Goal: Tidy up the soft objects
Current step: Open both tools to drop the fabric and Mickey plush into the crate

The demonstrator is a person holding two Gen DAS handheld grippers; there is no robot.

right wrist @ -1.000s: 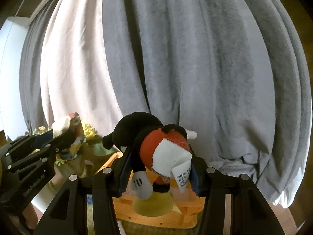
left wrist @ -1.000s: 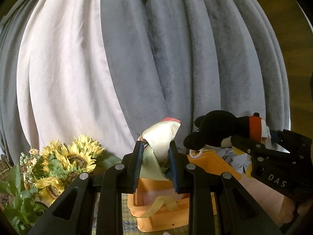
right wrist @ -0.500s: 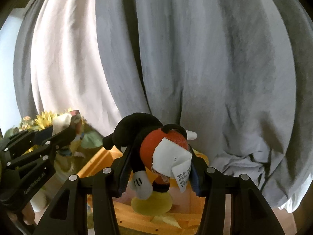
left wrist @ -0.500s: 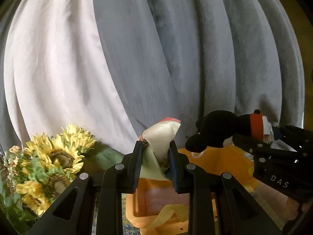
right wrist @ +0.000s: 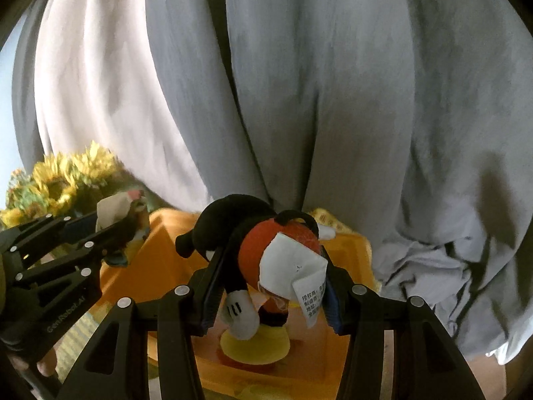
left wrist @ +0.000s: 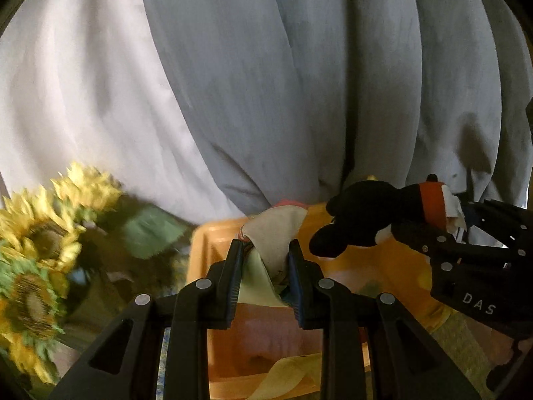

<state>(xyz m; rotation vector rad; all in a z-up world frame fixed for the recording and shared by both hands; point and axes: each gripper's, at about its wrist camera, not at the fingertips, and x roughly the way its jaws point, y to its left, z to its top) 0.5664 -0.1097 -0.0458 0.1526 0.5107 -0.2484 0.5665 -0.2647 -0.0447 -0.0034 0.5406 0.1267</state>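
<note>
My left gripper point(left wrist: 265, 250) is shut on a cream and green cloth toy point(left wrist: 273, 233) and holds it above an orange bin point(left wrist: 213, 243). My right gripper point(right wrist: 268, 266) is shut on a black, red and white mouse plush point(right wrist: 240, 230) with a white label, its yellow foot hanging over the orange bin point(right wrist: 333, 353). In the left wrist view the right gripper point(left wrist: 443, 243) with the plush point(left wrist: 359, 213) is at the right. In the right wrist view the left gripper point(right wrist: 110, 230) with the cloth toy point(right wrist: 113, 210) is at the left.
Grey and white curtains point(left wrist: 266, 83) hang close behind the bin. A bunch of sunflowers point(left wrist: 36, 253) stands to the left of the bin, also in the right wrist view point(right wrist: 63, 180). A yellow strap point(left wrist: 293, 370) lies in the bin.
Both grippers have moved forward and down over the orange bin, still holding their toys. The sunflowers have shifted left and are blurred.
</note>
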